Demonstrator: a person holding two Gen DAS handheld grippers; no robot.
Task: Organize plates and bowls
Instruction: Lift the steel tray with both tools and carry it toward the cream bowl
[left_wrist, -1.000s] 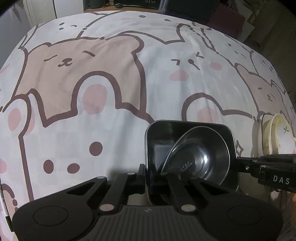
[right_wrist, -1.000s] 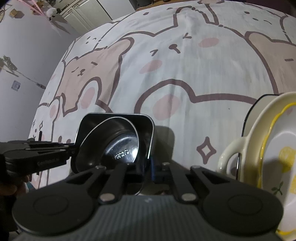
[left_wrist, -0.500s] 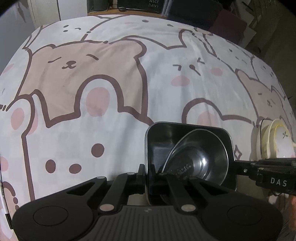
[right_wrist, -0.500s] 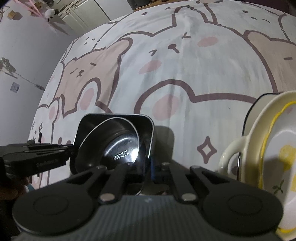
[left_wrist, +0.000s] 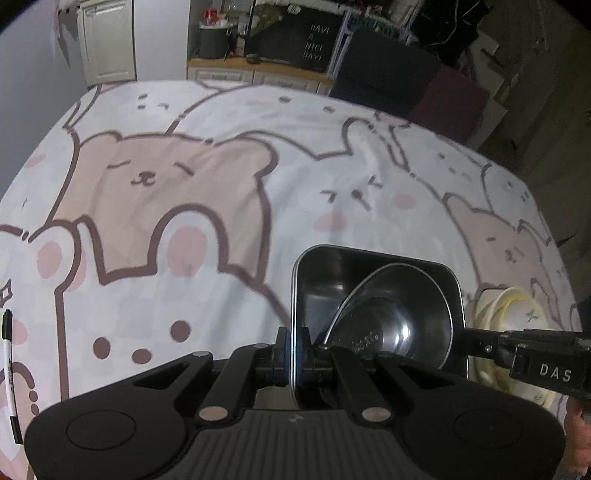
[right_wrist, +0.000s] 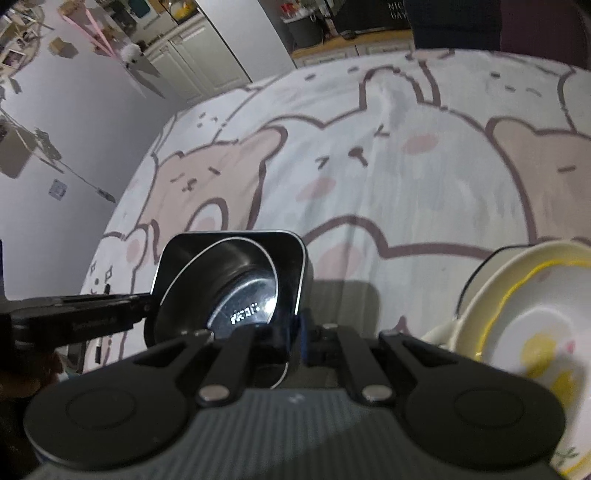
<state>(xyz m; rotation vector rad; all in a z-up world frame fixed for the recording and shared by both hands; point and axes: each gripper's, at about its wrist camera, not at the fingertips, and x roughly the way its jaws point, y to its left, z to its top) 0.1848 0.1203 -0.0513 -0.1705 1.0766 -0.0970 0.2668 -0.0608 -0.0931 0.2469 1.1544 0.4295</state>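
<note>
Cartoon-bear surface (left_wrist: 184, 192) below; left tool (left_wrist: 295, 350), right tool (right_wrist: 299, 332) each clenched on square metal tray (left_wrist: 321, 266) rim. Loose tilted bowl (left_wrist: 399, 317) may slide out if tray tips.

One square metal tray (left_wrist: 321, 273), one metal bowl (left_wrist: 399, 321), two ceramic dishes (right_wrist: 517, 314).

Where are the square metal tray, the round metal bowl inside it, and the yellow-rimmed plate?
square metal tray (left_wrist: 321, 273), left wrist view, inner far wall.
round metal bowl (left_wrist: 391, 325), left wrist view, inside bottom.
yellow-rimmed plate (right_wrist: 546, 310), right wrist view, white centre.
</note>
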